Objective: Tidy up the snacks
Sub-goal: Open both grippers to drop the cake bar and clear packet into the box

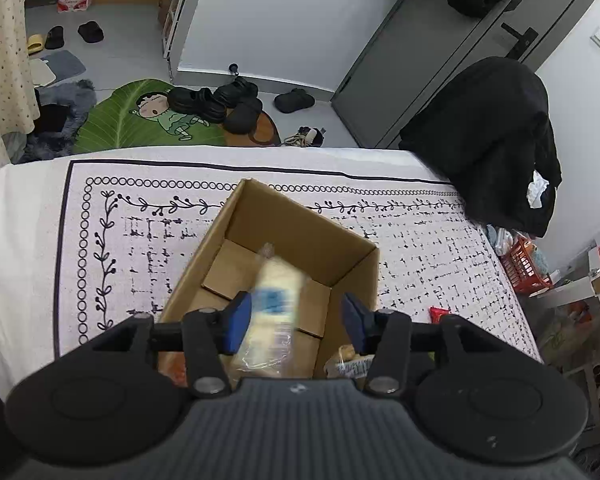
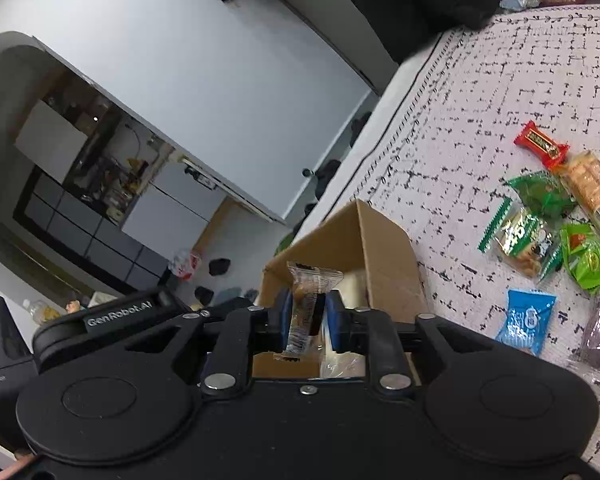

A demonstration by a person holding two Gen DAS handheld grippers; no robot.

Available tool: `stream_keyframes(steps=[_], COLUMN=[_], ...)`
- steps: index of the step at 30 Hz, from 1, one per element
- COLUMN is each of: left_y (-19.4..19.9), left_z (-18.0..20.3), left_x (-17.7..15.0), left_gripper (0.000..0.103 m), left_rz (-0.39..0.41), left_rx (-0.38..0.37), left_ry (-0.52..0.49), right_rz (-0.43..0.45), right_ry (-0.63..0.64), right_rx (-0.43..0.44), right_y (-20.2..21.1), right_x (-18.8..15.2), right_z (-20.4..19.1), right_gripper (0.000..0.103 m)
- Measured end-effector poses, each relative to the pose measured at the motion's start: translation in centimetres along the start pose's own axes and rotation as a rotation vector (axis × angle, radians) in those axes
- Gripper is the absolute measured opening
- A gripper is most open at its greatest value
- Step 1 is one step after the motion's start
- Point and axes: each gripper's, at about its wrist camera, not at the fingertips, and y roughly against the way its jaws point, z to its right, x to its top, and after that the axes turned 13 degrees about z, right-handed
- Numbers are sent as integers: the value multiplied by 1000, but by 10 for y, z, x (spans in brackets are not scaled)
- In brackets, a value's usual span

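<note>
Your bench (image 1: 260, 184), under a white cloth with a black pattern, carries the open cardboard box (image 1: 300, 224), the landmark here. Your left hand-held gripper (image 1: 296, 320) hangs above the box with its jaws spread, and a blurred pale snack packet (image 1: 274, 292) sits between them over the box interior, touching neither pad clearly. Your right hand-held gripper (image 2: 309, 316) pinches a clear-wrapped brown snack bar (image 2: 306, 300) upright above the box. Right of the box lie loose snacks (image 2: 540, 216).
</note>
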Motion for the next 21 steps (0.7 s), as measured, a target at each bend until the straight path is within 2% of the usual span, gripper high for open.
stream_keyframes(steps=[2,6,9,12,17,20,21], left_y=[1,5,10,14,21,27,28], left_z=[-1,-4,-5,-6,-2,2,4], left_x=[1,3,4,4,0,-3,-4], left_gripper=[57,70,80,86,88,89,91], left_rz=[-4,1,13,8,-20,-14,-10], left_rx=[18,58,79,83,95,103,102], left_ry=[-5,-18,-28,-28,-51,-68,-74], right_rz=[-12,8,30,49,61,69,67], right_ry=[-1,20,23,30,48,56,53], right_rx=[1,-7,-25,-54,-74,-98,-105], right_y=[0,7,13,19,26,30,31], right_x=[0,3,8,11,14,18,20], right_z=[-2,-6,-6,-4,-3,-2,0], right_gripper=[25,51,53,60,64,70,75])
